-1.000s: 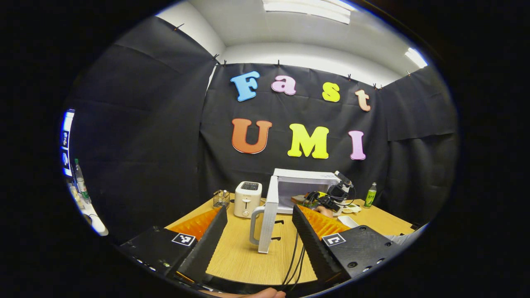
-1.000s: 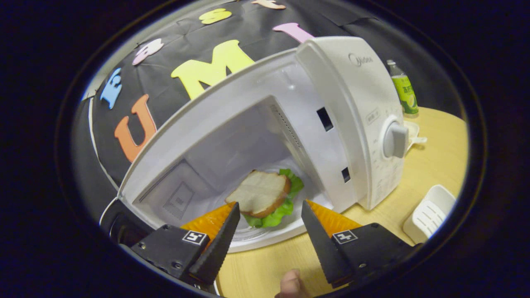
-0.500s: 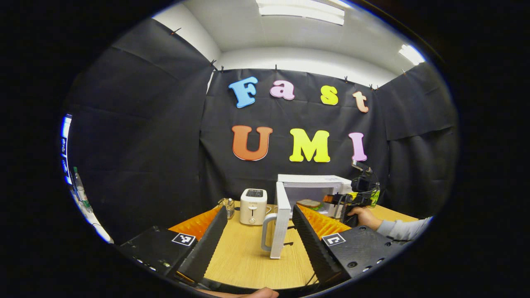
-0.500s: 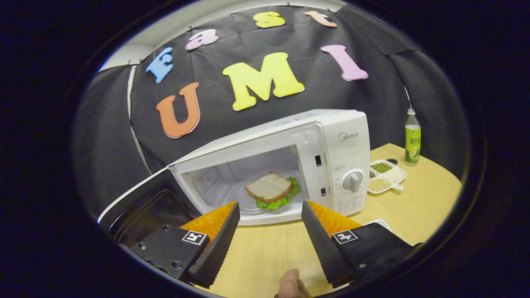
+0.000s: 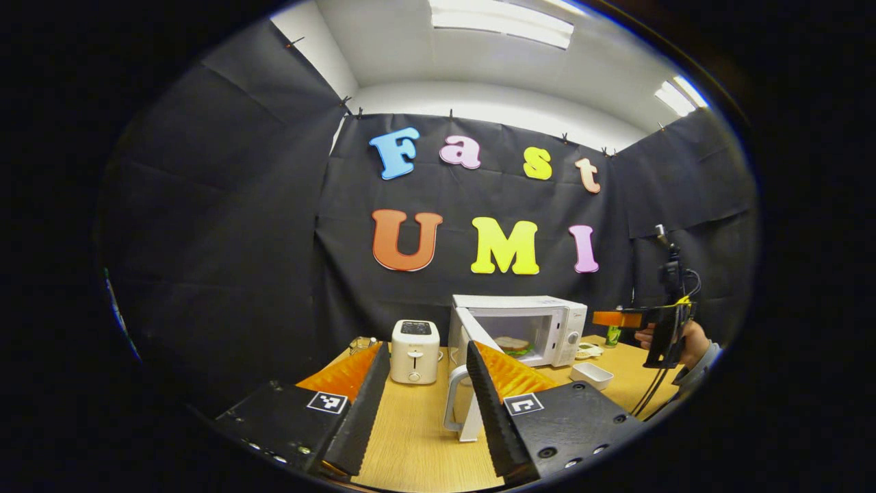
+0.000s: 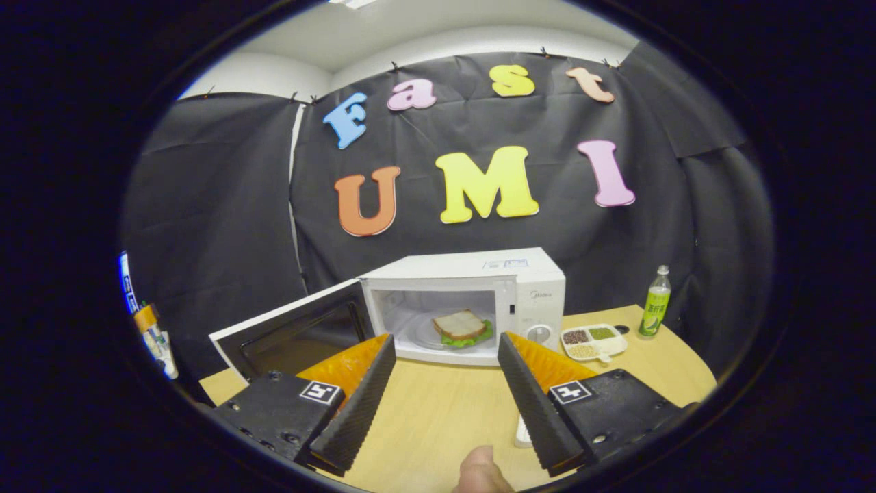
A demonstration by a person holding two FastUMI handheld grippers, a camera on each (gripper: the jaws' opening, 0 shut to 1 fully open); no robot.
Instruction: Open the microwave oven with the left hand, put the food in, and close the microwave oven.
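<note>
The white microwave (image 6: 527, 287) stands at the back of the wooden table with its door (image 6: 287, 335) swung wide to the left. A sandwich (image 6: 462, 327) with lettuce lies on the glass plate inside. My right gripper (image 6: 443, 373) is open and empty, well back from the oven. In the left gripper view the microwave (image 5: 540, 322) is far off, its door (image 5: 465, 383) edge-on with the handle facing me. My left gripper (image 5: 426, 383) is open and empty, short of the door. The other gripper (image 5: 650, 322) is held up at the right by a hand.
A white toaster (image 5: 415, 350) stands left of the microwave. A divided dish of beans (image 6: 593, 341) and a green bottle (image 6: 654, 301) sit to the oven's right. A small white tray (image 5: 594, 374) lies on the table in front.
My right gripper has drawn back and up from the oven, leaving the sandwich inside. The left gripper view has shifted back, and the door handle now sits just beyond its fingers.
</note>
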